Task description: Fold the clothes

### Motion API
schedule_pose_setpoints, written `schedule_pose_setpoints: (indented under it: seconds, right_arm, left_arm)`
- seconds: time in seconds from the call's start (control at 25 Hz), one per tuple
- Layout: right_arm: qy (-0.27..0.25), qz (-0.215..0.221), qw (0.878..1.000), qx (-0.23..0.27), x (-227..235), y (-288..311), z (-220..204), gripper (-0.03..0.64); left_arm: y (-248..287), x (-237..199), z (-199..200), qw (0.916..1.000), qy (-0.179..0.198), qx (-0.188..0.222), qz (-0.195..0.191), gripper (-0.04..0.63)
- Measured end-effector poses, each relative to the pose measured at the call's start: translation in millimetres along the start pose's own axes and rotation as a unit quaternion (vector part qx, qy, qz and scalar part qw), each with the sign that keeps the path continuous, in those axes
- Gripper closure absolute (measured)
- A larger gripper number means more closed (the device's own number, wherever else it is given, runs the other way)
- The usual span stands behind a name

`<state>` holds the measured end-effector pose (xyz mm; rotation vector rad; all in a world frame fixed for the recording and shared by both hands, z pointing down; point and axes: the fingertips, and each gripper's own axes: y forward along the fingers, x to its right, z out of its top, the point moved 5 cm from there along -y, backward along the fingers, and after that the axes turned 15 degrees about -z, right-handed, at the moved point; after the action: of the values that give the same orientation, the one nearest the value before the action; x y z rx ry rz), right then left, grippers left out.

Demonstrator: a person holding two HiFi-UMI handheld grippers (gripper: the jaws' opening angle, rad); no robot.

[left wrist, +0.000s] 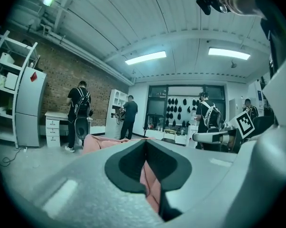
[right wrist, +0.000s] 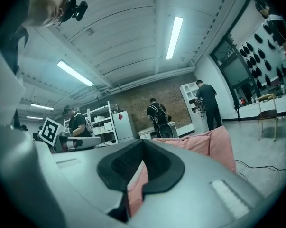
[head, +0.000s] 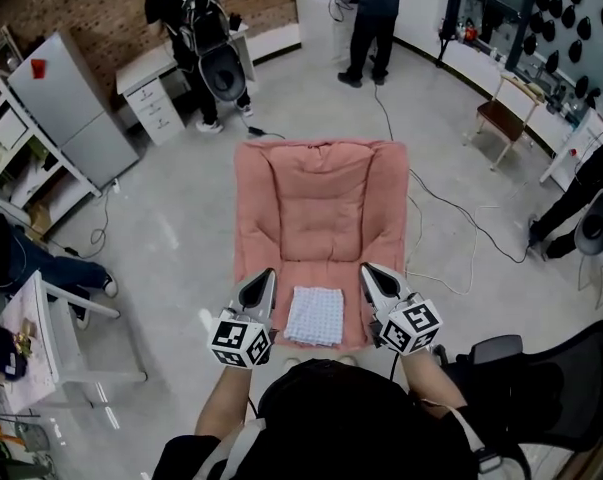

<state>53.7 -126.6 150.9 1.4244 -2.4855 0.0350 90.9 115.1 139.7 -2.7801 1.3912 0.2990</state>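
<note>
We note a small pale blue-and-white checked fabric garment (head: 314, 316), folded into a compact, near-square packet. It lies flat on the near end of the pink quilted cushion (head: 321, 203), roughly centred across its width, edges tidy.

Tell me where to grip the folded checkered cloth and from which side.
Probably best: pinch the folded checkered cloth at its left and right edges, coming in low from each side. It lies flat and square on the pink cushion, and the left gripper and right gripper, both shut and empty, flank those edges; open them first.
</note>
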Motion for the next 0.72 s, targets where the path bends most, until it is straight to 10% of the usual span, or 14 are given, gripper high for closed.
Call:
schedule_pose_setpoints:
  seconds: [0.72]
  right_arm:
    - [-0.021,-0.036,0.999,0.009,-13.7,18.8,1.4,0.612]
  left_arm:
    - [15.6,-39.0,6.1,0.9992,-0.006,0.001,-0.04,0.588]
